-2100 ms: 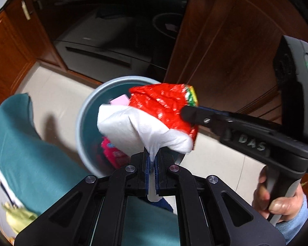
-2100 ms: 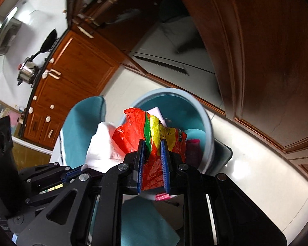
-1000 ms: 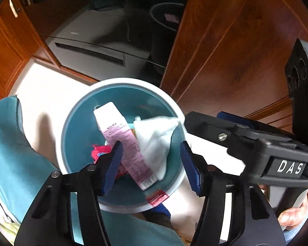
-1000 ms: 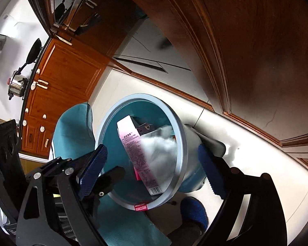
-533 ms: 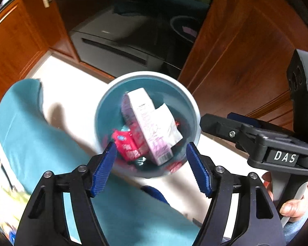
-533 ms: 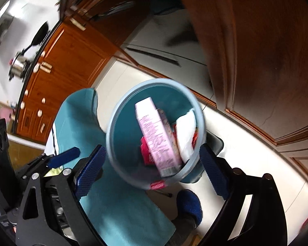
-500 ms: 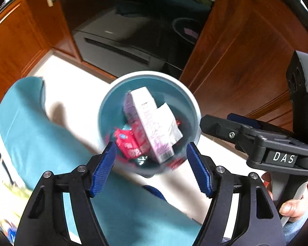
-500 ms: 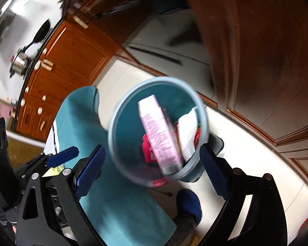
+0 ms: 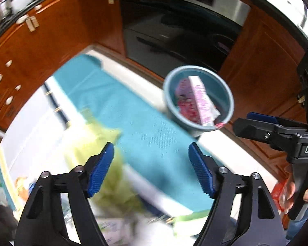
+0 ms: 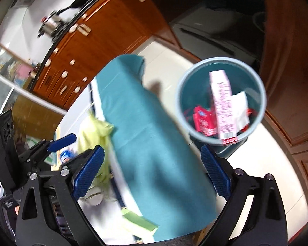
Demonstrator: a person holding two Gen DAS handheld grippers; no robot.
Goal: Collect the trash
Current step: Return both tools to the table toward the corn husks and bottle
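Since a second ago both cameras have pulled up and away from the round grey-blue plastic trash bin [image 9: 198, 98], which then filled the space between the jaws and now sits smaller and farther off, toward the upper right of each view. The white tissue and red wrapper held two seconds ago now lie inside that bin.

The left gripper [image 9: 151, 170] has its blue-padded jaws wide apart and opening further, with nothing between them. The right gripper [image 10: 152, 171] also stands wide open and empty.

In the bin a tall pink and white carton [image 10: 221, 100] leans upright, with the crumpled white tissue [image 10: 240, 108] just beside it and the red packets [image 10: 203, 121] at its foot. The bin stands on the pale tiled floor [image 10: 262, 164] against the dark wooden cabinet [image 10: 287, 61]. Beside the bin, a table draped in a teal cloth [image 9: 131, 123] stretches toward the cameras. On the table, farther from the bin, lies a blurred yellow-green plastic bag [image 9: 96, 143]; what else lies around it is too smeared to tell.
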